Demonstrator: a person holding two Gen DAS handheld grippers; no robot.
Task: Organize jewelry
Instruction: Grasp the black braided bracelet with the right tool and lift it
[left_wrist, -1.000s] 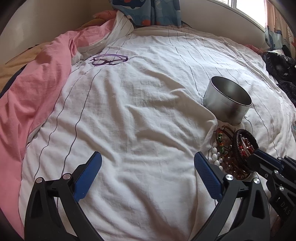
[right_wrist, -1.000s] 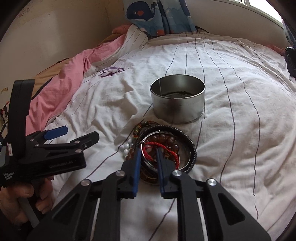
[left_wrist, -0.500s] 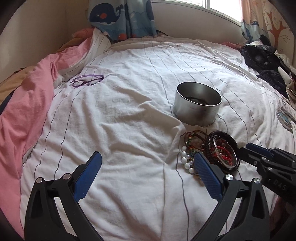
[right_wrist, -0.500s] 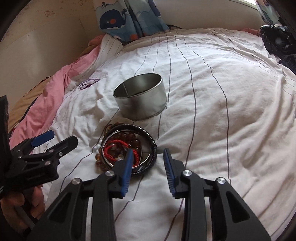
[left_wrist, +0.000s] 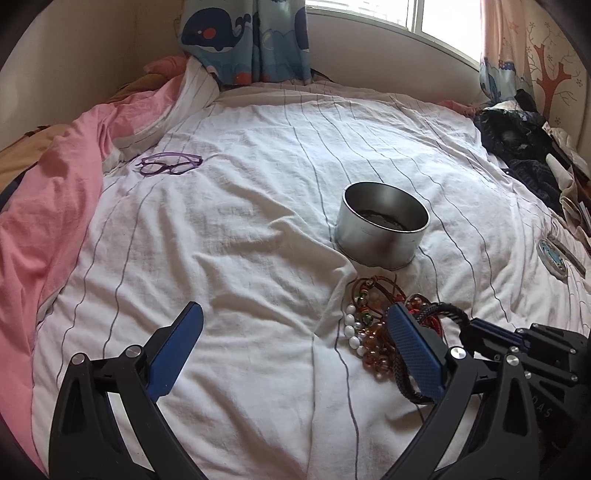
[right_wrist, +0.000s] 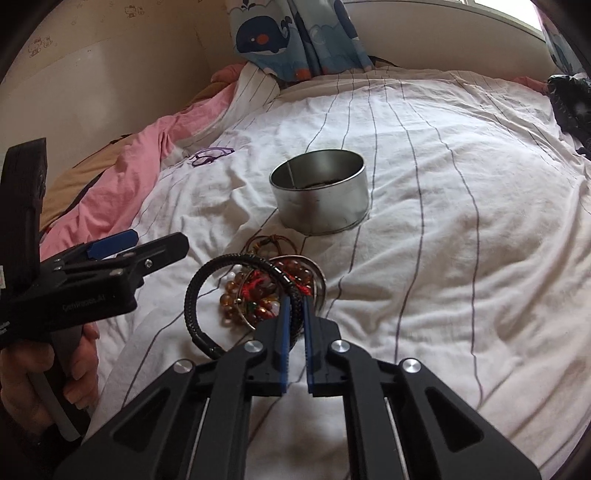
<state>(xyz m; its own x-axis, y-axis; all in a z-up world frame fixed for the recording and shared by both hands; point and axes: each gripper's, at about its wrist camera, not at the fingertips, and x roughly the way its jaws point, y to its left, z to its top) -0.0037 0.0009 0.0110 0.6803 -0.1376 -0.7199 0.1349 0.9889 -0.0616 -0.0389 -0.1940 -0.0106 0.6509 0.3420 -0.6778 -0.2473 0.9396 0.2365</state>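
A: The right gripper (right_wrist: 294, 306), parted beside the heap half a second ago, is now pinching the black braided bracelet (right_wrist: 195, 295) between its blue pads (right_wrist: 285, 325).

B: And it's tilting the loop up off the jewelry pile (right_wrist: 258, 291), which is sitting on the white striped sheet (right_wrist: 443, 240), just near of the tin.

A: Probably gripping one edge so only that band comes free of the beads.

B: The left gripper (left_wrist: 291, 332) is hovering over the sheet left of the pile, fingers spread wide, holding nothing.

A: The round metal tin (right_wrist: 319, 195) is waiting open-topped, looking like the destination, with something dark already lying inside.
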